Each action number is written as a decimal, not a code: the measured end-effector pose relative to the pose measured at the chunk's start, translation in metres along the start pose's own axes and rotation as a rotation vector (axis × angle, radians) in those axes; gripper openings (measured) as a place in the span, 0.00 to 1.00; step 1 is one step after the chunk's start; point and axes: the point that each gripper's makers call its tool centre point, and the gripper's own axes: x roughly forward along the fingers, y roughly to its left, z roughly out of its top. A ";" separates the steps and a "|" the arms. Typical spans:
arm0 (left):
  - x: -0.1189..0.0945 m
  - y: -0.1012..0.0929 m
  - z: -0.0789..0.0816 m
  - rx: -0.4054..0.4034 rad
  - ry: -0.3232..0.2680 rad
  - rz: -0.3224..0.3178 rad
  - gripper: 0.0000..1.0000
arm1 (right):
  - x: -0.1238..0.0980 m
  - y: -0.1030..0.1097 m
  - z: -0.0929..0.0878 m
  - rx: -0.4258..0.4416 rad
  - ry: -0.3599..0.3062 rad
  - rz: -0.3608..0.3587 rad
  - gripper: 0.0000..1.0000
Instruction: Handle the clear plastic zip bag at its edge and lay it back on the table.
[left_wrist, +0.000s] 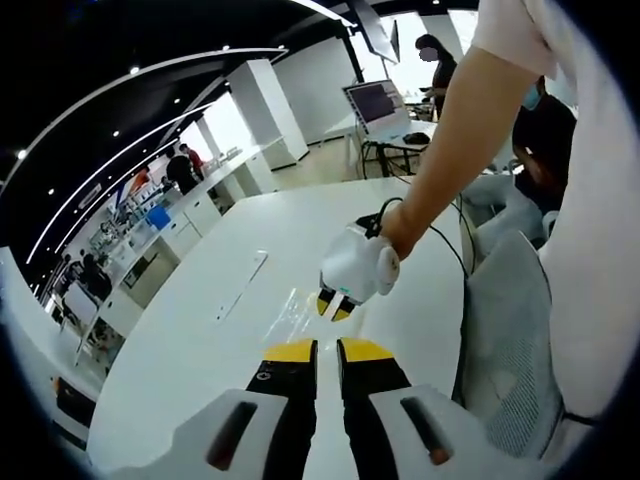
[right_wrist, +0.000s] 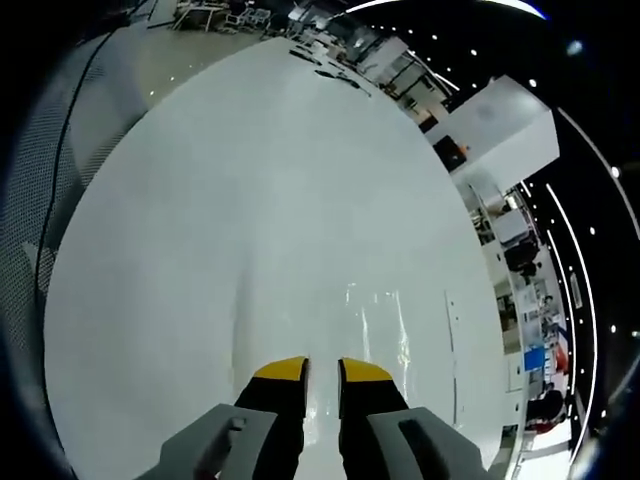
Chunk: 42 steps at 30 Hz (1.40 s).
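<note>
The clear plastic zip bag (right_wrist: 385, 335) lies flat on the white table (right_wrist: 250, 180), showing mostly as glints and faint edges. My right gripper (right_wrist: 323, 372) is down at the bag's near edge, its yellow-tipped jaws drawn together on that edge. In the left gripper view the same bag (left_wrist: 290, 312) lies just past my left gripper (left_wrist: 327, 350), whose jaws are shut with nothing between them. There the right gripper (left_wrist: 335, 305), held in a person's hand, points down onto the bag's right side.
A thin white strip (left_wrist: 244, 285) lies on the table beyond the bag, seen again as the strip (right_wrist: 450, 345). A mesh chair (left_wrist: 505, 330) stands at the table's right side, with a cable (left_wrist: 450, 240) running across it. Desks, a monitor (left_wrist: 372, 103) and people fill the background.
</note>
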 end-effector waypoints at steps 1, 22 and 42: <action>0.000 0.000 0.000 0.000 -0.001 0.000 0.05 | 0.000 0.001 0.000 -0.001 -0.001 0.002 0.08; 0.001 0.000 -0.002 -0.004 0.004 -0.006 0.06 | -0.001 0.017 -0.001 0.054 -0.018 0.034 0.10; 0.002 -0.002 -0.003 -0.006 0.006 -0.009 0.05 | -0.004 0.025 -0.005 0.080 -0.017 0.041 0.10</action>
